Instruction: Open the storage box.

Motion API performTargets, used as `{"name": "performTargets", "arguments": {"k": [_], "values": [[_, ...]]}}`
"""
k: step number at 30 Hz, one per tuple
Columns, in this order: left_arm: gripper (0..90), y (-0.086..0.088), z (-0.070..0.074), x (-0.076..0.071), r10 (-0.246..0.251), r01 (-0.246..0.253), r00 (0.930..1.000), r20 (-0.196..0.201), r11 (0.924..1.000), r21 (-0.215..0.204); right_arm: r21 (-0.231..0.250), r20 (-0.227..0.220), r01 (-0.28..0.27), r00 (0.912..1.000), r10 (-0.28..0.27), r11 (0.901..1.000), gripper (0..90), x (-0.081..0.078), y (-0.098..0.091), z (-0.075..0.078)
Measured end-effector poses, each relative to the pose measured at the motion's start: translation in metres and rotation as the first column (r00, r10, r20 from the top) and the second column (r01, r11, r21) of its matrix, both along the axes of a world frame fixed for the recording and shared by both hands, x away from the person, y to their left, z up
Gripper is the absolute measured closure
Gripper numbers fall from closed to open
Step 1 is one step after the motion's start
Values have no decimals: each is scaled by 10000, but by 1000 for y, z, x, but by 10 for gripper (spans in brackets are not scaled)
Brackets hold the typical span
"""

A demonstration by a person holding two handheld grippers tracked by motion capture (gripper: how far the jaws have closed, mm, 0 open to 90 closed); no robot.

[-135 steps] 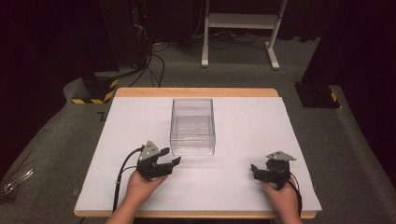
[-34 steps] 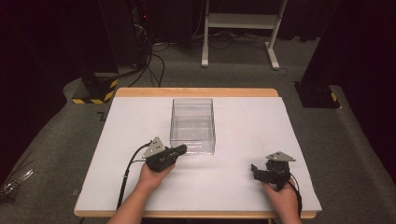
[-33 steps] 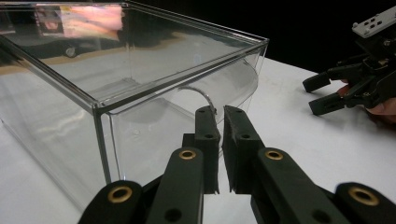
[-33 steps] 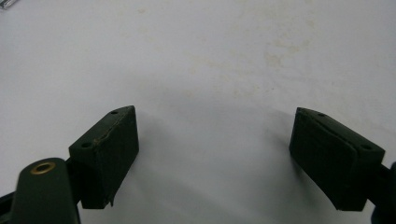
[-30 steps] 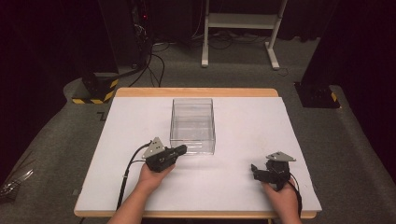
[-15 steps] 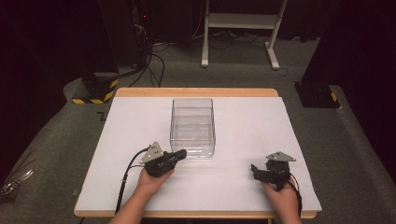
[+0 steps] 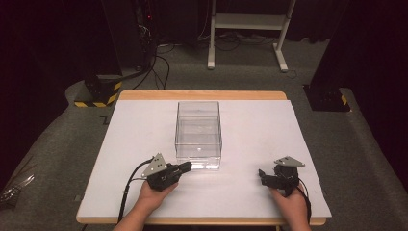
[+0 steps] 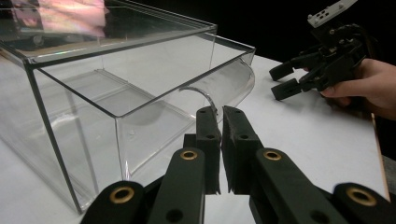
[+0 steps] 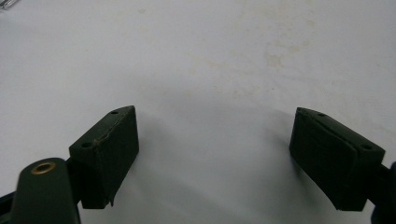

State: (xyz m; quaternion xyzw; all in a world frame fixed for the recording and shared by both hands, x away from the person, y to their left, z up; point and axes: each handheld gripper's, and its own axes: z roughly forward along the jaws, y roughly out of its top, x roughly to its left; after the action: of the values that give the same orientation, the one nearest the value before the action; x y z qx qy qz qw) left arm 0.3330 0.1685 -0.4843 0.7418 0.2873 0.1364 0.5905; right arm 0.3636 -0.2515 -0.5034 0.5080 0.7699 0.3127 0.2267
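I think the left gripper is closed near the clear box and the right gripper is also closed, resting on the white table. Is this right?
Not quite. The right gripper is open: the right gripper view shows its jaws wide apart over the white table. The left gripper is indeed closed near the clear box.

One clear box (image 7: 198, 134) is seen on the table (image 7: 120, 144). One curved clear handle (image 8: 219, 88) is seen on the front of the box. Two grippers are counted: the left gripper (image 7: 185, 167) and the right gripper (image 7: 262, 175). Two black jaws are seen on each gripper, so four jaws are counted. Two hands are seen, the left hand (image 7: 155, 195) and the right hand (image 7: 288, 204). One white stand (image 7: 248, 24) is seen behind the table.
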Motion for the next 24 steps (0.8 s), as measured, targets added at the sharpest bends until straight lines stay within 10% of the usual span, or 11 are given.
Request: {"name": "performTargets", "arguments": {"k": [24], "values": [[866,2,0,-41,-410,409,9992,-33,9991,-96,5,24,0,10000,0,10000,160,0,0,0]]}}
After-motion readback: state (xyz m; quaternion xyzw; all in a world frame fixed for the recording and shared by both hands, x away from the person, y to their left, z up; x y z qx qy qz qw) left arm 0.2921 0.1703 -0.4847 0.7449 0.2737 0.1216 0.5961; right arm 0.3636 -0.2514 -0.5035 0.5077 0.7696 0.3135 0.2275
